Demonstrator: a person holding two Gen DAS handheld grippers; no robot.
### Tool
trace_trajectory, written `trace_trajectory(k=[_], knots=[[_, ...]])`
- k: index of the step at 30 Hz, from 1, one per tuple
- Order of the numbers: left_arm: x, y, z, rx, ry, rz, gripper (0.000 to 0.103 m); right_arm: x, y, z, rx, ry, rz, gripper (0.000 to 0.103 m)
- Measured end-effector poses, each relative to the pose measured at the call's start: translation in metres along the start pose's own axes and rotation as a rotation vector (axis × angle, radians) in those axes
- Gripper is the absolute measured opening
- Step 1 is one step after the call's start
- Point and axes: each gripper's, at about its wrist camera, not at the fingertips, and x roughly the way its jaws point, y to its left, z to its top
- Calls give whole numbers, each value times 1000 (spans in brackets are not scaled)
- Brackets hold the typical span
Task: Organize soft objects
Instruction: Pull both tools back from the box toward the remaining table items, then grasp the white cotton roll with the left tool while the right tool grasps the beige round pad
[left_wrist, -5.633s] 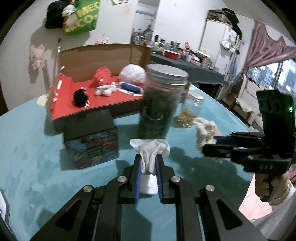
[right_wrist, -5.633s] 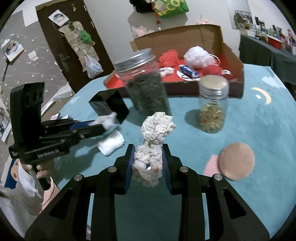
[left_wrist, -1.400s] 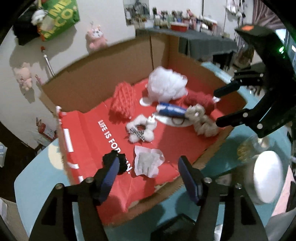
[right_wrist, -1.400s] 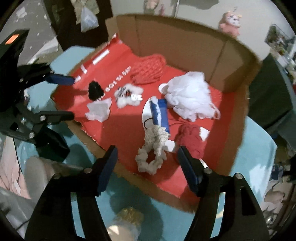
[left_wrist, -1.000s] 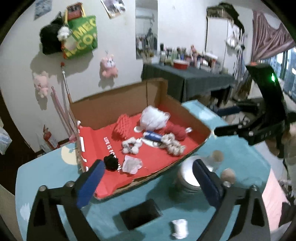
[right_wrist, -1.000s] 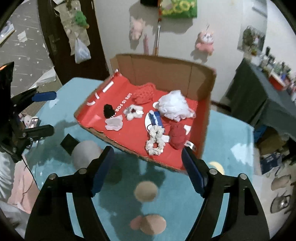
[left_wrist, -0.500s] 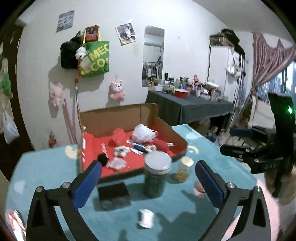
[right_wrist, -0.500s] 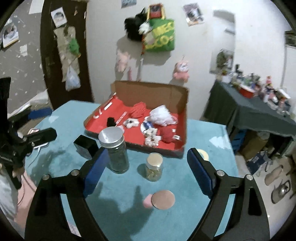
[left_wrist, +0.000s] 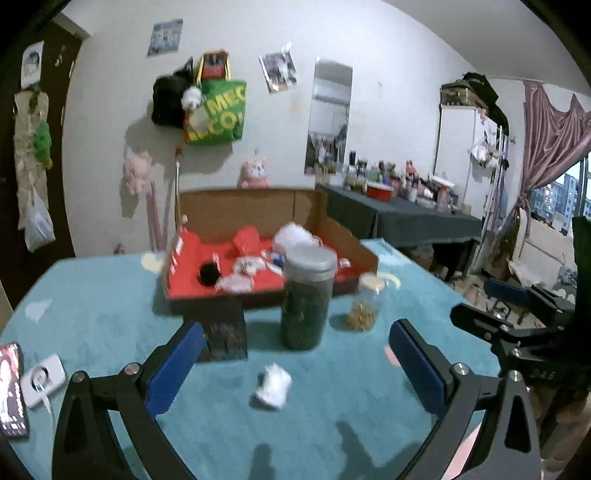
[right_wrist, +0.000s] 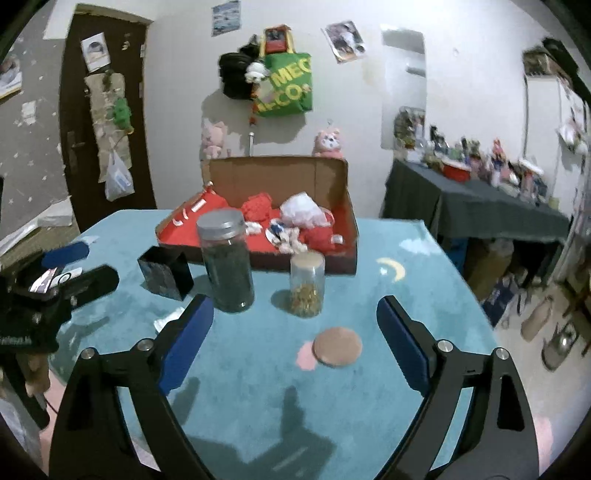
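Note:
The cardboard box (left_wrist: 354, 246) with a red lining holds the soft things: a red knit piece (left_wrist: 246, 239), a white pouf (left_wrist: 295, 236), a black pom-pom (left_wrist: 208, 274) and a white tissue (left_wrist: 236, 283). In the right wrist view the box (right_wrist: 347, 206) also shows a cream crochet piece (right_wrist: 293, 236). A white crumpled roll (left_wrist: 273, 384) lies loose on the teal table, just in front of my left gripper (left_wrist: 295, 328), which is open and empty. My right gripper (right_wrist: 294, 301) is also open and empty, held back from the box above the table.
Between the grippers and the box stand a tall dark jar (left_wrist: 306, 299), a small jar (left_wrist: 364, 303) and a black box (left_wrist: 221, 332). A cork disc (right_wrist: 338, 347) lies near the right gripper. A phone (left_wrist: 11, 387) and a white device (left_wrist: 42, 380) sit at the left table edge.
Both grippers released the tissue and the crochet piece into the box, then drew back wide open. Since half a second ago they have sunk nearer the table.

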Motion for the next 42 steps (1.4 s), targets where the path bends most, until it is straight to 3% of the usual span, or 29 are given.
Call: trace_trajectory(k=[9, 21, 36, 42], knots=[[21, -3, -36, -6, 44, 35, 103, 15, 8, -40, -17, -5, -102, 91], [47, 5, -69, -57, 148, 42, 103, 45, 4, -78, 11, 104, -100, 91], [72, 17, -59, -58, 235, 60, 102, 73, -17, -60, 48, 187, -81, 91], [89, 25, -55, -38, 302, 56, 89, 96, -33, -46, 75, 263, -67, 91]])
